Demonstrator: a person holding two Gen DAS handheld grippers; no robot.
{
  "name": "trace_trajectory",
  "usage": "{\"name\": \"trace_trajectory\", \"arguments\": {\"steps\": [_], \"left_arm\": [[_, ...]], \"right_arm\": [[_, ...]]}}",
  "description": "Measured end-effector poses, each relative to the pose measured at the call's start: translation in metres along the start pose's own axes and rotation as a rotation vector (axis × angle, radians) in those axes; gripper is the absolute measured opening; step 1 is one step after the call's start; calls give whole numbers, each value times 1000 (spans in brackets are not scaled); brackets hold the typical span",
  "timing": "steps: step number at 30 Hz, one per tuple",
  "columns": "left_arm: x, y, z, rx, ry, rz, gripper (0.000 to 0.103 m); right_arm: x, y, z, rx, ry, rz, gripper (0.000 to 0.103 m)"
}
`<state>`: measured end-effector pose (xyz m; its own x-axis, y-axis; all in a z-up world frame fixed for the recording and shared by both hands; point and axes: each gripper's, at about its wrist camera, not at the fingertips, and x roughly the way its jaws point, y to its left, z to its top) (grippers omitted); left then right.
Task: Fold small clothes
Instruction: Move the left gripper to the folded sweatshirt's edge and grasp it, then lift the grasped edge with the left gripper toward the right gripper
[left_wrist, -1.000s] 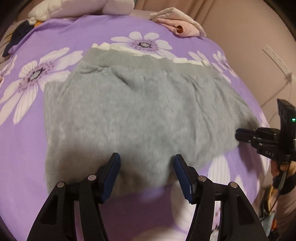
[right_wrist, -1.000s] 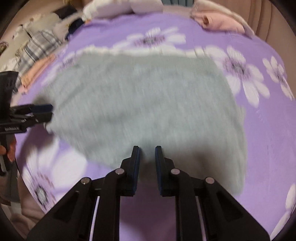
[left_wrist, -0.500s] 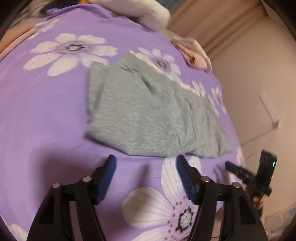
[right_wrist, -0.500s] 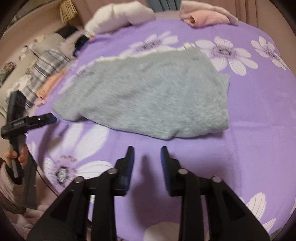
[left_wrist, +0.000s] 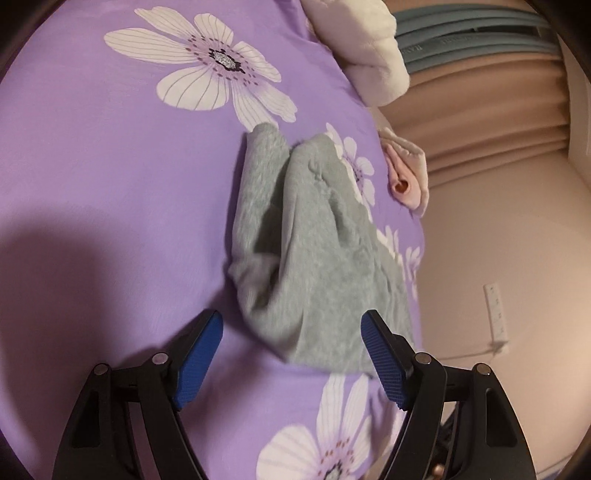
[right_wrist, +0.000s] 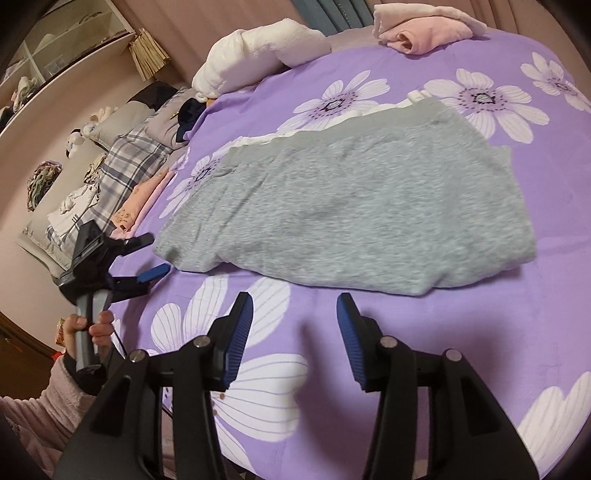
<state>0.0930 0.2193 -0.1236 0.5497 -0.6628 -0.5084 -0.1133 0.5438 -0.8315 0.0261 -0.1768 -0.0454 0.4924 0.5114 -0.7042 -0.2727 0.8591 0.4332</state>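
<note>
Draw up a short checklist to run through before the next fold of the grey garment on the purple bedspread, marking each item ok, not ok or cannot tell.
1. Left gripper open, nothing between its jaws: ok; they have just been opening.
2. Right gripper open and empty: ok; also just been opening.
3. Grey garment lying free on the bedspread: ok.
4. Garment flat and smooth: not ok, ridges show.
5. Pink clothes clear of the garment: ok.
6. Layers aligned underneath: cannot tell.

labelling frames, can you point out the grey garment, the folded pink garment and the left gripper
grey garment (right_wrist: 369, 206): right wrist view, middle of its top layer
folded pink garment (right_wrist: 424, 31): right wrist view, its rolled front
left gripper (right_wrist: 153, 256): right wrist view, gap between its fingertips
</note>
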Motion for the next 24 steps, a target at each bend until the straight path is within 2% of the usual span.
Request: {"name": "trace_trajectory", "arguments": {"steps": [6,12,18,20,21,23,24], "left_arm": [[19,2,29,-34,18,-63,76],[48,-12,53,-11,49,-54,76],[61,-24,58,41,57,-11,75],[61,-24,56,57,60,36,55],[60,-22,56,56,64,56,50],[58,-16,57,60,65,87,27],[57,-14,56,62,65,103,22]], "right_arm": [[10,3,7,8,6,2,49],[22,9,21,7,7,14,49],[43,24,51,-15,-10,6,49],[52,28,63,-17,-12,-14,49],[56,30,70,-19,-11,-24,49],[63,33,81,-31,-11,-37,48],[66,34,85,-40,-11,-48,45]]}}
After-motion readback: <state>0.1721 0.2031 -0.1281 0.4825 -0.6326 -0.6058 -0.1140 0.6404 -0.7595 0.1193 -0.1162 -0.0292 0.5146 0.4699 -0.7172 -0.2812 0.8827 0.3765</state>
